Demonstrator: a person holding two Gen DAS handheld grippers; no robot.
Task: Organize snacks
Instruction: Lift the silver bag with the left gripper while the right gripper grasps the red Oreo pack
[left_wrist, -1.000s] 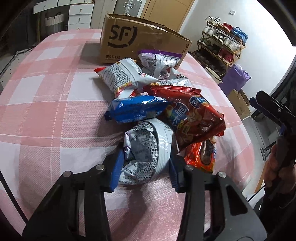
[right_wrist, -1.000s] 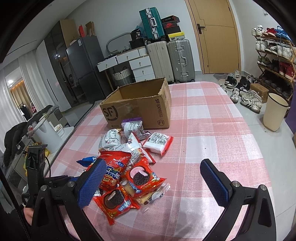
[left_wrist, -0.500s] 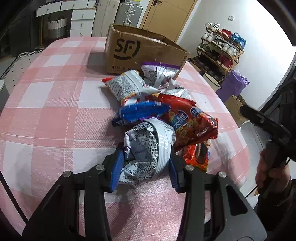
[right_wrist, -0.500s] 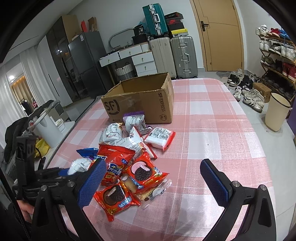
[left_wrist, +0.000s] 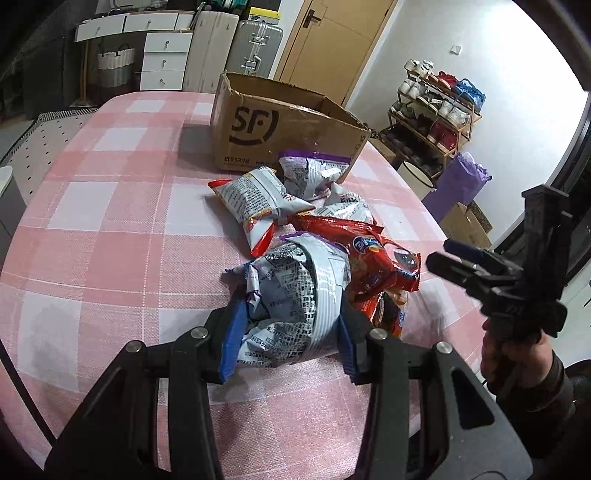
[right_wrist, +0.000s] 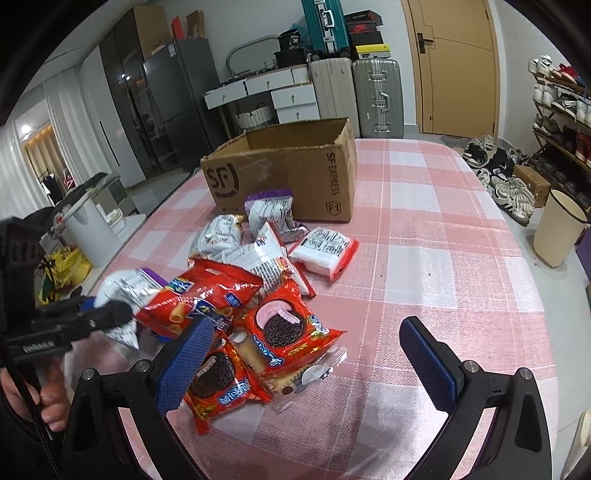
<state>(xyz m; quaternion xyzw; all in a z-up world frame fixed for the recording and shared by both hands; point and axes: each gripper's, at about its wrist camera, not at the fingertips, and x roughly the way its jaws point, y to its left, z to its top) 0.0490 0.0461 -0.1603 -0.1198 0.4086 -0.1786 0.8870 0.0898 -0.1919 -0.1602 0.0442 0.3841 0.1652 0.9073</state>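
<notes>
My left gripper (left_wrist: 286, 341) is shut on a silver snack bag with purple trim (left_wrist: 295, 299) and holds it lifted above the near end of the snack pile. The same bag shows in the right wrist view (right_wrist: 125, 286), held by the left gripper (right_wrist: 107, 317). The pile holds a red snack bag (right_wrist: 207, 295), two red Oreo packs (right_wrist: 284, 328), and silver bags (left_wrist: 255, 199). An open SF cardboard box (left_wrist: 284, 129) stands behind the pile. My right gripper (right_wrist: 306, 365) is open and empty over the near table, beside the Oreo packs.
The table (right_wrist: 424, 229) has a pink checked cloth. A white and red pack (right_wrist: 325, 251) lies to the right of the pile. A shoe rack (right_wrist: 561, 110), a cream bin (right_wrist: 557, 232), suitcases and drawers stand beyond the table.
My left gripper has lifted the silver bag off the pile and carried it forward toward the box. The right gripper stayed open and moved slightly closer to the pile.
</notes>
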